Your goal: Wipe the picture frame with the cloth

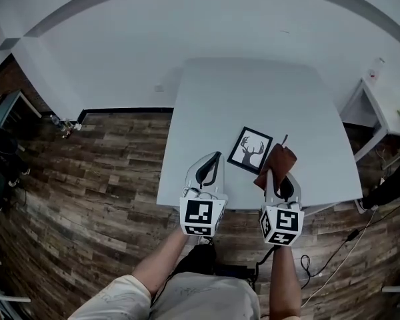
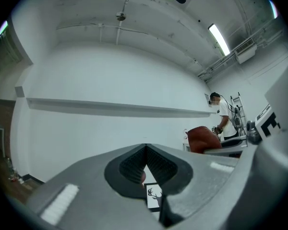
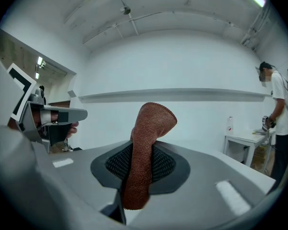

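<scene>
Worktop [image 1: 253, 99]: pale grey and rectangular, standing on a dark wood-plank floor [image 1: 107, 172] against a white wall.

Picture frame [image 1: 250, 150]: black-edged, with a white print of an antlered deer head. It lies flat near the worktop's near edge, turned at an angle to that edge. In the left gripper view a piece of it [image 2: 153, 196] shows low down, through the gap beneath the pads.

Cloth [image 1: 278, 164]: rust-brown and woven, held up just to the right of the frame. Whether it touches the frame cannot be told from the head view. In the right gripper view it [image 3: 151, 123] rises from between the pads and folds over at the top, and a short end hangs below them.

Right hand-held gripper [image 1: 273, 179]: its jaws are clamped on the cloth, pinching it about midway along its length [image 3: 141, 169]. It sits over the near edge of the worktop, right of the frame.

Left hand-held gripper [image 1: 217, 157]: its jaws are together at the tips with nothing between them [image 2: 145, 147]. It is held over the near edge, to the left of the frame and apart from it — near, but not touching.

Arms: both forearms reach forward from the bottom of the head view, one behind each marker cube.

Background: a person [image 3: 278, 114] in a white shirt stands by a small white side table [image 3: 245, 140] at the far right of the right gripper view.
</scene>
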A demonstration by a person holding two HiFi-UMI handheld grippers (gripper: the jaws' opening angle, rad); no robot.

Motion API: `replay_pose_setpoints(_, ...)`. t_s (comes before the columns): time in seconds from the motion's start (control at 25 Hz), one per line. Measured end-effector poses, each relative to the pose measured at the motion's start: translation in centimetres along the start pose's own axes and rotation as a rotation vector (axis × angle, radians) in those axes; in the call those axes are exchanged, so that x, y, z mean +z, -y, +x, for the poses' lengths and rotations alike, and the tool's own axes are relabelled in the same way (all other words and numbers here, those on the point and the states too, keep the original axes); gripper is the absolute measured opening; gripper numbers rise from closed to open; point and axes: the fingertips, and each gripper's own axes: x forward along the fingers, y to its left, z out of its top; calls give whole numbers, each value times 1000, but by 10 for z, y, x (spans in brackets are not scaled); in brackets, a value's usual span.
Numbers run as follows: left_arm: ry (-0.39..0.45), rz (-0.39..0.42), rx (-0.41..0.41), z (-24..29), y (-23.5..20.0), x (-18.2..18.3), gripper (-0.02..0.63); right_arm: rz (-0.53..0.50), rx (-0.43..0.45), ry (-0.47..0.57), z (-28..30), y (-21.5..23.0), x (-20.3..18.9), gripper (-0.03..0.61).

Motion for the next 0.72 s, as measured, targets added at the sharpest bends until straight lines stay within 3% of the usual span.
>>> replay_pose_setpoints(0.36, 1, -17, -54, 81, -42, -6, 0, 7, -22, -67, 87, -2, -4, 107)
replay_pose_setpoints(0.72, -27, -36, -54, 115, -41, -27, 0, 33, -10, -116, 125, 21, -25, 107)
